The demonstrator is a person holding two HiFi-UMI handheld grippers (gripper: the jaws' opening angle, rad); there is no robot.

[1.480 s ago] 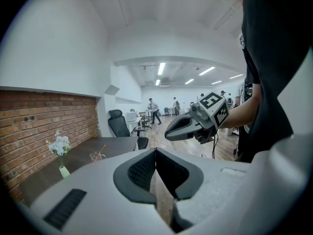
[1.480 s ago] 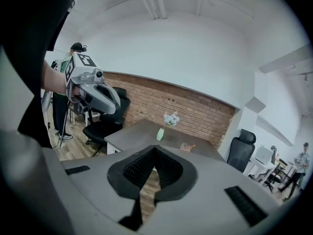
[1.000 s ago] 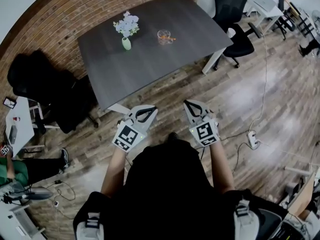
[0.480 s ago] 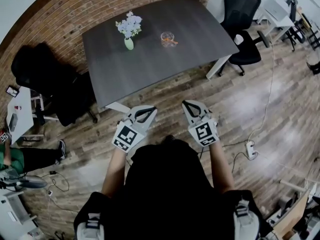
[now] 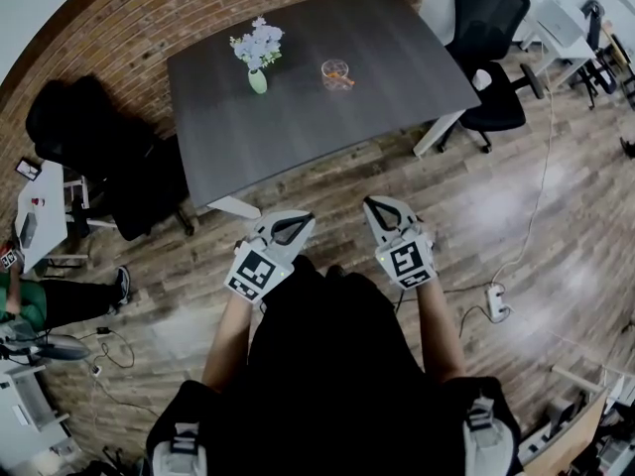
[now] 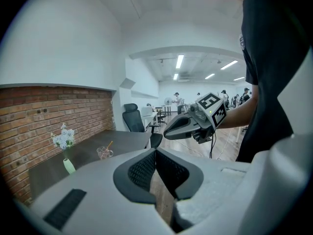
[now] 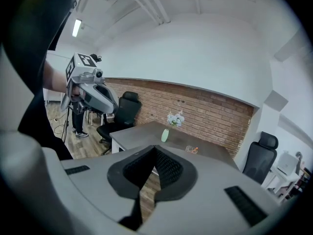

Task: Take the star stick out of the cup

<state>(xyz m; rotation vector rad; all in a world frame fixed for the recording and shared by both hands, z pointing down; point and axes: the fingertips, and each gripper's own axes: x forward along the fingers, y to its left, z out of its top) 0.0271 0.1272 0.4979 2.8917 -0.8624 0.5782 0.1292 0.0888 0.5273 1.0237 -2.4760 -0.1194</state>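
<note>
Tipping threatens if you rush the cup [image 5: 335, 71], upper centre on the desk [image 5: 298, 127], with left tool [image 5: 298, 220] and right tool [image 5: 377, 206] both pinched together, empty.

The head view looks steeply down, the counter [image 5: 317, 117] far off at 12 o'clock. The left gripper view and right gripper view, each behind its own tool, left tool [image 6: 155, 152] and right tool [image 7: 155, 149], share that counter.

open tabletop [image 5: 327, 127] lies before the cup [image 5: 335, 73], with the flower vase [image 5: 257, 80] well apart to its left.
</note>
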